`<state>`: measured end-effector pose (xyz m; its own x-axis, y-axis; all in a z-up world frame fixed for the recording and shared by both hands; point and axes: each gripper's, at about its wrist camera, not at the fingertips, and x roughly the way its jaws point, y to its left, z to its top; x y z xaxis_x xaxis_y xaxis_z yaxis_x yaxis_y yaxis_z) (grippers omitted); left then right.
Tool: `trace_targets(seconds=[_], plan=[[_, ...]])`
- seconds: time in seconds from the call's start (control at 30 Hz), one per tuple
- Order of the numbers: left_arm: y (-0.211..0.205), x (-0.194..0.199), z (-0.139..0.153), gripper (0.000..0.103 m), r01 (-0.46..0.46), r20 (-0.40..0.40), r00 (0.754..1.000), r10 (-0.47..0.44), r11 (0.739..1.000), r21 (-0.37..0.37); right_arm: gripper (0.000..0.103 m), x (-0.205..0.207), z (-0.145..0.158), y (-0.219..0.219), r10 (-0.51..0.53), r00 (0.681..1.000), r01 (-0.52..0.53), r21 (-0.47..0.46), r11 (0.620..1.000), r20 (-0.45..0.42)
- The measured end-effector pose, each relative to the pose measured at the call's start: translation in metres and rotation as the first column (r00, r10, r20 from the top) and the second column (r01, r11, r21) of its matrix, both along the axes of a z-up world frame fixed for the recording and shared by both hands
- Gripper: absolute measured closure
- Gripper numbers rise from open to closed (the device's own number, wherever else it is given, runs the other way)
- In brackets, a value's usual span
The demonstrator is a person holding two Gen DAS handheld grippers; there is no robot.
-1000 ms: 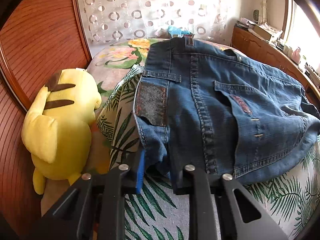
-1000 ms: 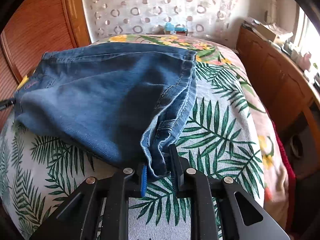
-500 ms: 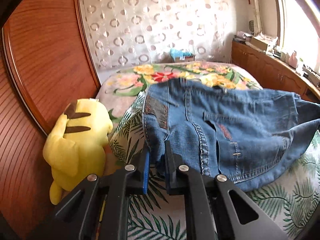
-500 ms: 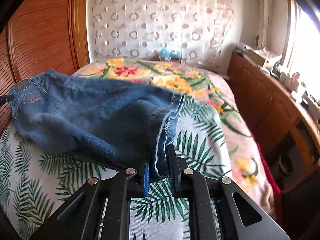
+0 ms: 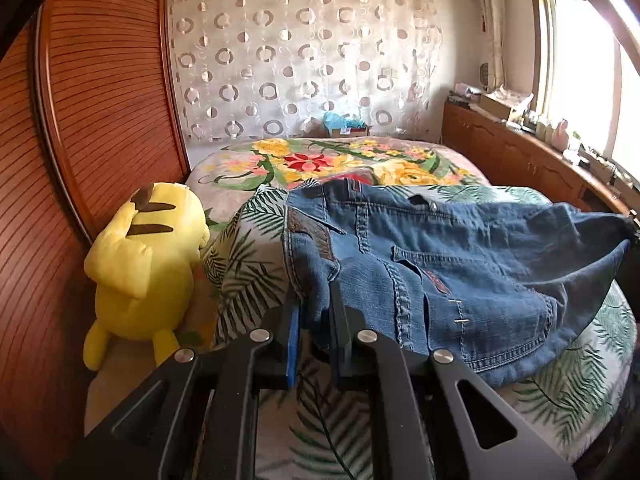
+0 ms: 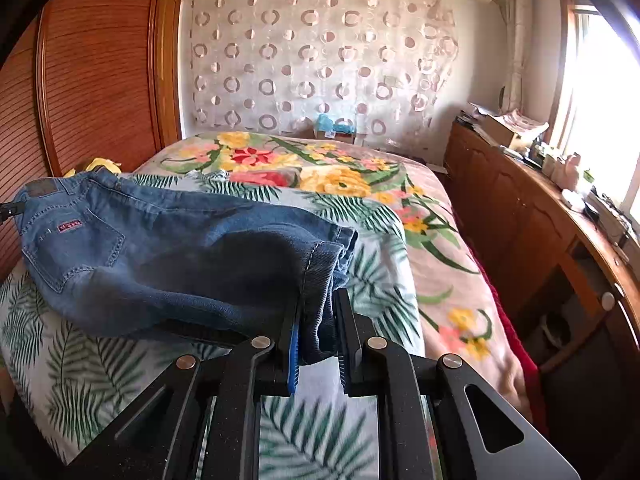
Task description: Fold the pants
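The blue denim pants (image 5: pixel 452 276) are folded lengthwise and held stretched above the bed between my two grippers. My left gripper (image 5: pixel 314 308) is shut on the waistband end, near the back pocket. My right gripper (image 6: pixel 316 312) is shut on the bunched leg hems. In the right wrist view the pants (image 6: pixel 160 252) sag down to the leaf-print bedspread (image 6: pixel 100 364), with the waist at the far left.
A yellow plush toy (image 5: pixel 144 272) lies at the bed's left edge against the wooden headboard (image 5: pixel 80 120). A floral blanket (image 6: pixel 312 164) covers the far part of the bed. A wooden cabinet (image 6: pixel 532 216) with clutter runs along the right under the window.
Both grippers have risen and pulled back with the pants. The denim now hangs stretched between them and lies lower in both views. More of the room shows.
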<state>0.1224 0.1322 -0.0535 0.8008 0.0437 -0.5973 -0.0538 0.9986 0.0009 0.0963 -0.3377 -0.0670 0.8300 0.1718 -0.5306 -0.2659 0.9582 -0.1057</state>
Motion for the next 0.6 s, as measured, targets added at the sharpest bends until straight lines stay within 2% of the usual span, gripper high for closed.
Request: trace_targets(seconds=[0.2, 0.4, 0.6], plan=[[-0.005, -0.036, 0.010, 0.090, 0.010, 0.036, 0.999, -0.010, 1.000, -0.005, 0.088, -0.039, 0.007, -0.011, -0.011, 1.000, 0.010, 0.014, 1.000, 0.023], [-0.001, -0.056, -0.015, 0.090, 0.027, -0.003, 1.000, -0.027, 0.998, -0.061, 0.088, -0.075, -0.017, -0.024, -0.023, 0.999, 0.026, 0.107, 0.994, -0.029], [-0.003, -0.058, -0.030, 0.090, 0.020, -0.033, 0.999, -0.021, 0.999, -0.046, 0.088, -0.067, -0.030, -0.035, -0.045, 0.996, 0.057, 0.169, 0.984, -0.076]])
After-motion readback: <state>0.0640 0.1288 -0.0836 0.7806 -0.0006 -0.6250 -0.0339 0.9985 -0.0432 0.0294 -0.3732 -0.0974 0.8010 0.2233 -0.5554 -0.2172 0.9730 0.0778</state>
